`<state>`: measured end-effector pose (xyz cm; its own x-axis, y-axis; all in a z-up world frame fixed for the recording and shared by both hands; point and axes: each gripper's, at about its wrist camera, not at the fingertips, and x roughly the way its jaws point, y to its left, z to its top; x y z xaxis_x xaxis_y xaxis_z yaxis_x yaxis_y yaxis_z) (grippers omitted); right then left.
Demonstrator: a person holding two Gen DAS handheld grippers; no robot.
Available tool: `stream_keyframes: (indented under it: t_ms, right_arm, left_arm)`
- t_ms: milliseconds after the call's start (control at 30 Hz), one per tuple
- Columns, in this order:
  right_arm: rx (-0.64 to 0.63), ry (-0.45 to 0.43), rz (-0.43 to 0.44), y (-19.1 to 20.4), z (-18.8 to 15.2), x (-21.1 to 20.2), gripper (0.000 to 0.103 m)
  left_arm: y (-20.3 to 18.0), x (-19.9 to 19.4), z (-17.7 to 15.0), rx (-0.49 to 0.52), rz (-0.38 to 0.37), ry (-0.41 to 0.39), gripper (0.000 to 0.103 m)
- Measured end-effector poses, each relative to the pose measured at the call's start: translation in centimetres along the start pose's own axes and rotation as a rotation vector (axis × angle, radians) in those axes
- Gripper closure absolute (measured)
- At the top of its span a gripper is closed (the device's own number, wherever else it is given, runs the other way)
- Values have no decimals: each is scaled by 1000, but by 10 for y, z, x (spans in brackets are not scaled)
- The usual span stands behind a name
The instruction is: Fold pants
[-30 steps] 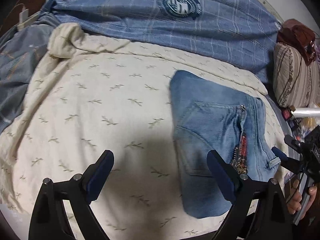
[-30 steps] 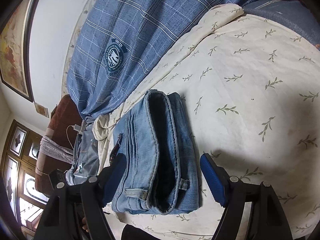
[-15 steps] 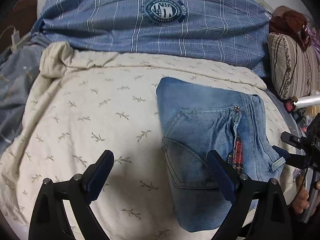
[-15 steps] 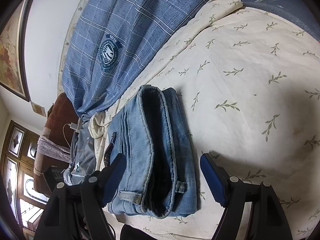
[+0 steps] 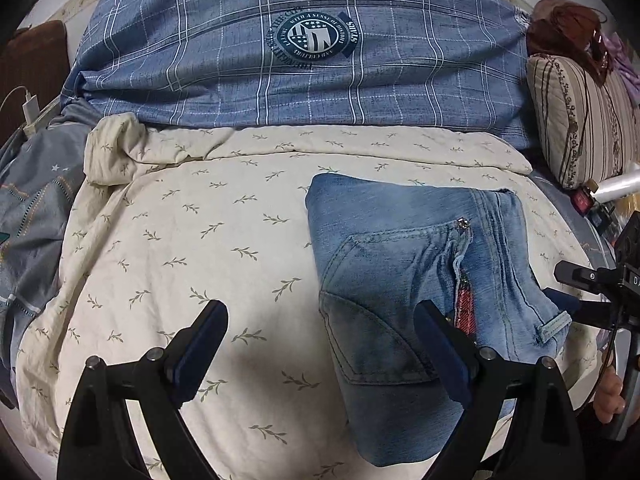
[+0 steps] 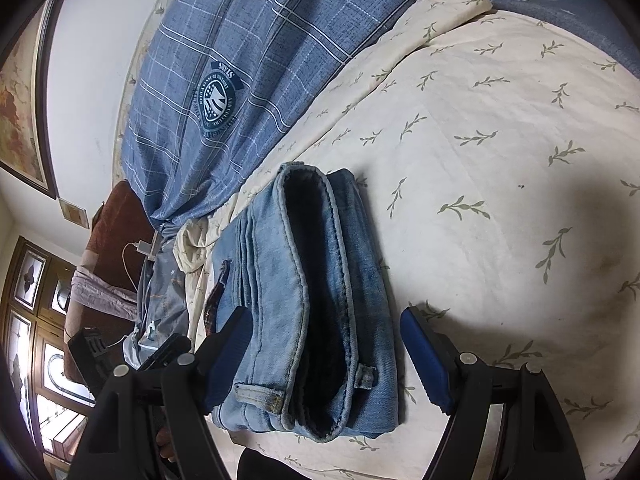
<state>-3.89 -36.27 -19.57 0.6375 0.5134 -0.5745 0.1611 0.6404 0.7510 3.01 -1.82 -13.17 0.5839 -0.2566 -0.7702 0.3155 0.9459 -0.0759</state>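
A pair of light blue jeans (image 5: pixel 408 276) lies folded into a compact stack on the cream leaf-print bedspread (image 5: pixel 192 240), back pocket up. In the right wrist view the jeans (image 6: pixel 308 300) show their waistband end and belt loops. My left gripper (image 5: pixel 320 344) is open and empty above the bedspread, its right finger over the jeans' near edge. My right gripper (image 6: pixel 326 352) is open and empty, its fingers standing either side of the waistband end. It also shows at the right edge of the left wrist view (image 5: pixel 568 300).
A blue plaid quilt (image 5: pixel 304 60) with a round badge lies bunched across the back of the bed. A striped pillow (image 5: pixel 580 116) sits at the right. Grey-blue bedding (image 5: pixel 28 216) and a white charger (image 5: pixel 30 106) lie at the left.
The left gripper has drawn back and tilted up, so the quilt and jeans sit lower in its view. The right gripper has pulled back slightly. The jeans have not moved.
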Motion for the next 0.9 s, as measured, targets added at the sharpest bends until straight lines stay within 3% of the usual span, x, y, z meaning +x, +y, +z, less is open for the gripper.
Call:
stream_keyframes:
  t_ms: [700, 900]
  right_arm:
    - [-4, 5, -21, -4, 0, -1, 24]
    - [-7, 15, -34, -5, 0, 3, 24]
  left_arm:
    - [-5, 19, -2, 16, -18, 58, 9]
    - [8, 30, -3, -51, -114, 82, 9]
